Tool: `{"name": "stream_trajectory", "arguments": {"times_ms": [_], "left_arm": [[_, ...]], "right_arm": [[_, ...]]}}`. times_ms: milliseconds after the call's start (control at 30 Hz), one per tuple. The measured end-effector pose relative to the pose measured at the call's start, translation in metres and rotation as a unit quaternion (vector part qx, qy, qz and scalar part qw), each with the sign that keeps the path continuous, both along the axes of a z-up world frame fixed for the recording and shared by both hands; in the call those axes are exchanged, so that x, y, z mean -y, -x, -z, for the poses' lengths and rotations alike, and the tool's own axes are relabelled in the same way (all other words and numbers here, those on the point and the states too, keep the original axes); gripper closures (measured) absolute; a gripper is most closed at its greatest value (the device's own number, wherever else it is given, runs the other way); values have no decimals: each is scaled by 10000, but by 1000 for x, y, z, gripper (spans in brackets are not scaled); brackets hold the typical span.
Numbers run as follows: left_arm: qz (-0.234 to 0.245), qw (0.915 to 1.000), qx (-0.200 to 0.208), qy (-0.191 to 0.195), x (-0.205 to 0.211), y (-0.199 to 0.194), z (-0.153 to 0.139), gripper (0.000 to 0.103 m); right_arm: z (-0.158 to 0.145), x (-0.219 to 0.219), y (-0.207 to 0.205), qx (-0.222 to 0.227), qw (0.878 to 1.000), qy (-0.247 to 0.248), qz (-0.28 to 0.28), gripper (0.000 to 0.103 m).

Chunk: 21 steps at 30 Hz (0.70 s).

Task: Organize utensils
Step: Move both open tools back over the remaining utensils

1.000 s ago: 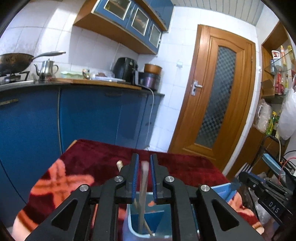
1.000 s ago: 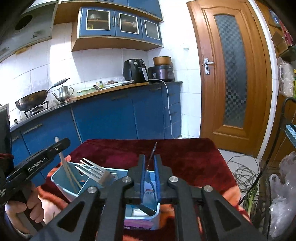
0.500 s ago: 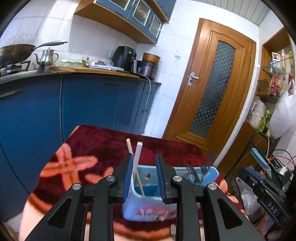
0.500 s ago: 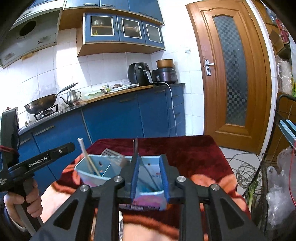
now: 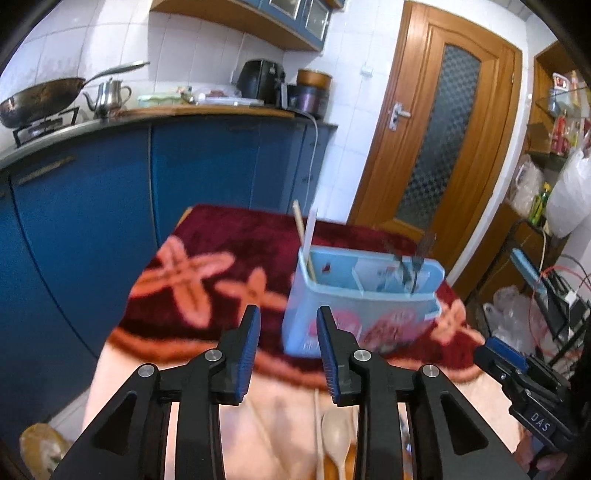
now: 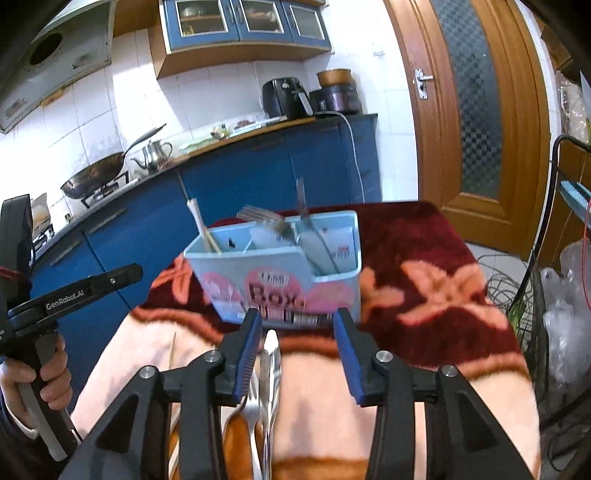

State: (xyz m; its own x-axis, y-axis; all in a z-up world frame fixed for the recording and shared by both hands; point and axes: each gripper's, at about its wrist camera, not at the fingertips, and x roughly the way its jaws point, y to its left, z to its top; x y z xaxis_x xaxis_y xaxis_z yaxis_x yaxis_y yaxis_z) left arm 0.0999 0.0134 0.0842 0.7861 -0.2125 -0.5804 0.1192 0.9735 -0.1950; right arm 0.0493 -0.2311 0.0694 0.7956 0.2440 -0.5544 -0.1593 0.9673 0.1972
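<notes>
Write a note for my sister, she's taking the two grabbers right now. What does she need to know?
Left gripper: jaws opening, nothing between them.
Right gripper: jaws opening, nothing gripped.
Blue box stands on the red blanket. Already in it: chopsticks at its left end, forks in the middle and right parts.
Still lying near you on the blanket: a wooden spoon, a loose chopstick, metal cutlery. Those probably go in next.

- White tiled wall [image 5: 207, 48] behind a counter [image 5: 207, 110] over blue base cabinets [image 5: 207, 166].
- Blue glass-fronted wall cabinets [image 6: 243, 20] above; range hood [image 6: 55, 55] to their left.
- Wooden door [image 5: 443, 129] with patterned glass panel, handle fitted.
- Open wooden shelving [image 5: 554, 110] at right.
- Lighting bright, even.
</notes>
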Motion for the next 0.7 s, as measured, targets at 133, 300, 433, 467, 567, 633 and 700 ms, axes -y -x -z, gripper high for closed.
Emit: {"name": "stream_trajectory", "arguments": {"times_ms": [133,300,433,467,567,633,700], "left_arm": [[44,9997,-254,-13,-1,10,13,71],[156,9981,-587,-85,2,17,31,70],[98,9963,-839,-175,3,18,46,70],[88,9955,-925,-202,3,18,51,70],[72,9932,-1142,-235,3,17,64,70],[55,9915,-1266,-278,3,16,72,70],[41,9898,-1387,-315,3,14,80,70]], "right_arm": [[12,-1,7,-199,9997,-55,-87,55],[25,1,14,-390,9992,-98,-58,50],[35,4,16,-563,9983,-141,-12,49],[37,4,17,-606,9981,-135,-5,49],[43,7,17,-702,9974,-133,-2,49],[48,8,17,-754,9971,-137,6,48],[51,10,17,-810,9966,-154,14,48]]}}
